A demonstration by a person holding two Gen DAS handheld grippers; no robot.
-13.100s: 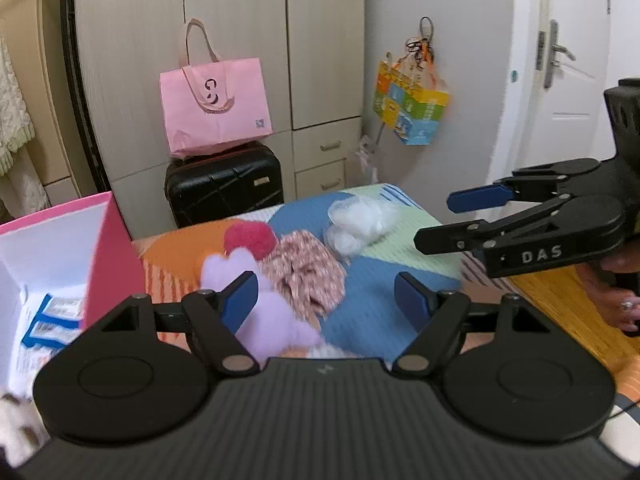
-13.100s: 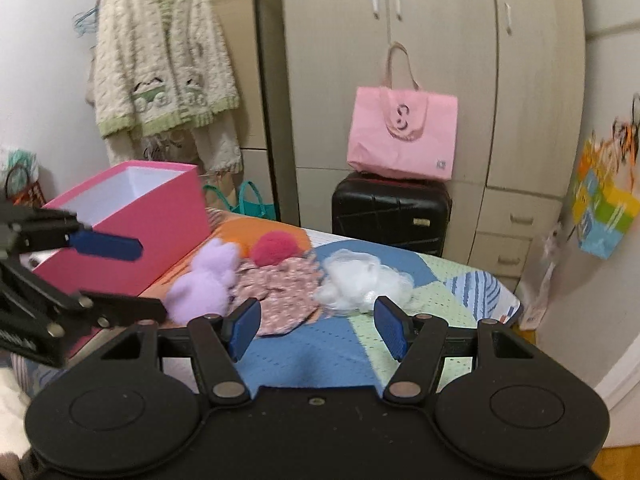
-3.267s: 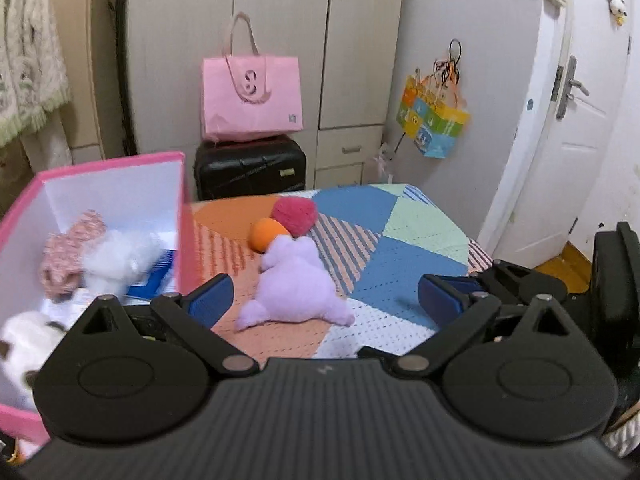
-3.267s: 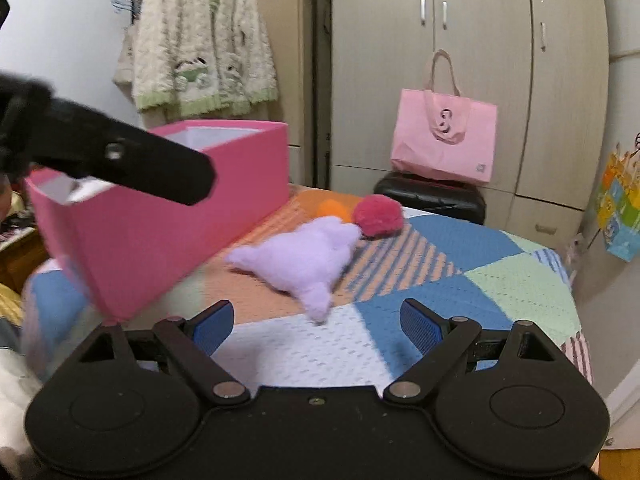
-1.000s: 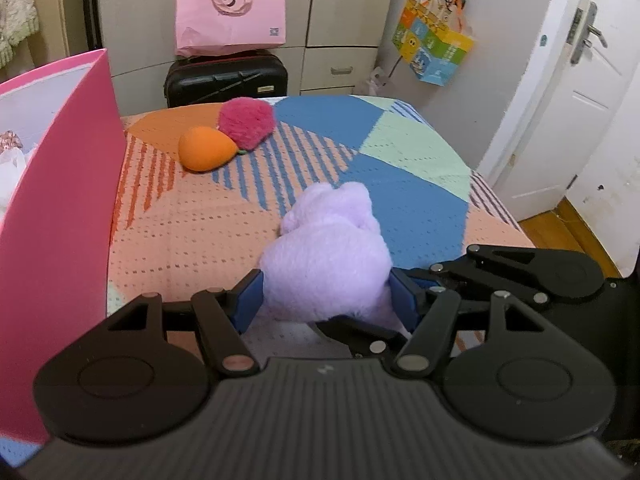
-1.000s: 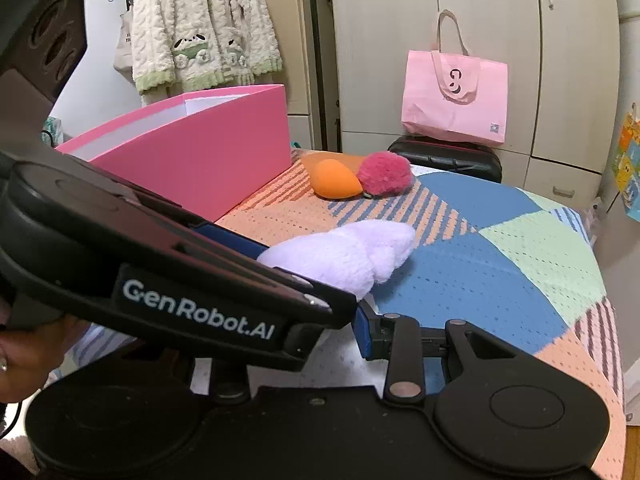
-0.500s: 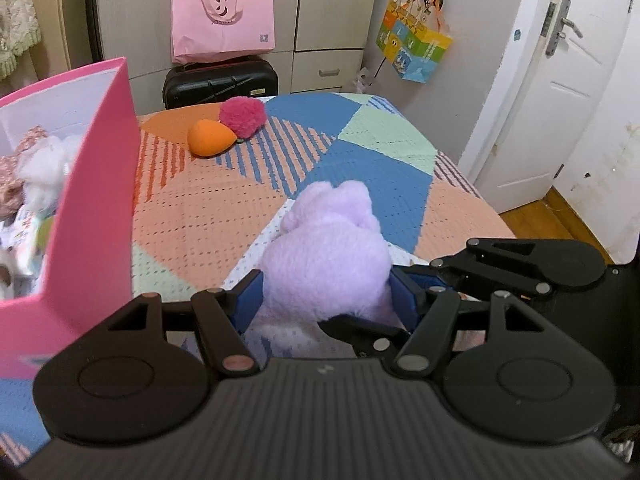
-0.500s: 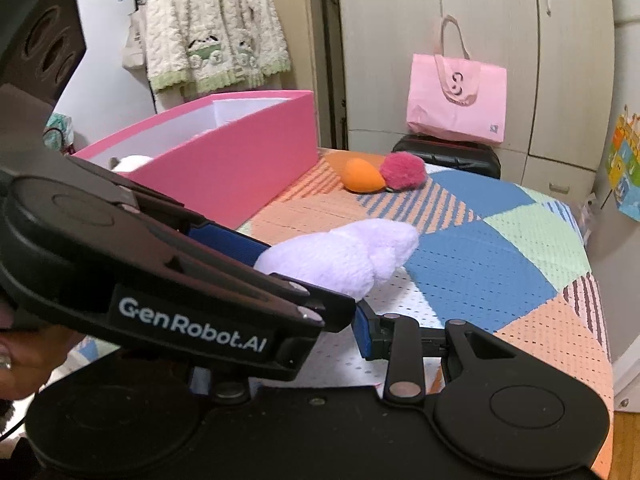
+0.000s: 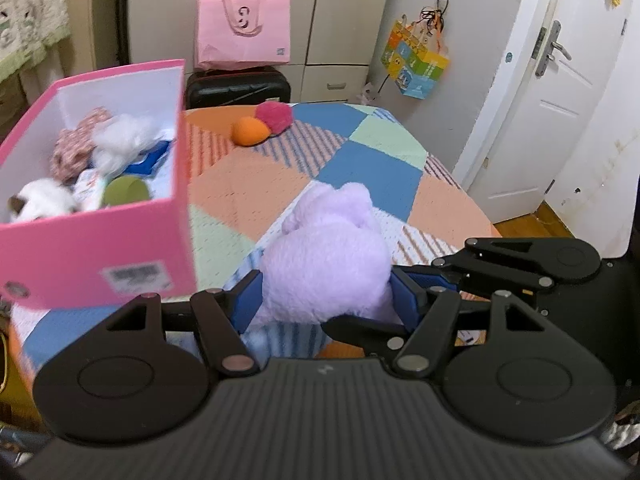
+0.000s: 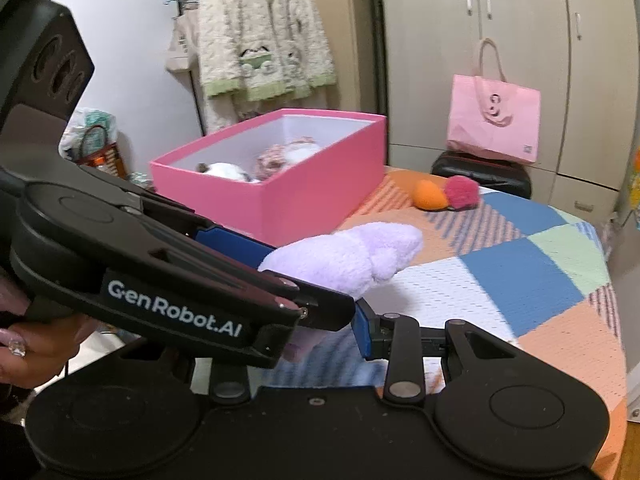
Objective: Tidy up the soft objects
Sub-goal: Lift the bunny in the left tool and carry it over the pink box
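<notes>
Two grippers, one lilac plush, held above the patchwork bed beside the pink box.

The left gripper (image 9: 326,300) has its blue pads pressed into both flanks of the lilac plush (image 9: 332,256), which hangs clear of the quilt (image 9: 376,160); the right gripper (image 10: 320,320) comes in across it and seems to pinch the plush's lower end, though the left tool's body hides one finger there. The pink box (image 9: 100,248) stands just left of the plush, its top open and its near wall close to the left finger; inside I count roughly five soft items, blurred together. Beyond, one orange ball (image 9: 250,131) and one magenta pompom (image 9: 275,117) lie touching near the far edge of the bed, with bare quilt between them and the plush.
</notes>
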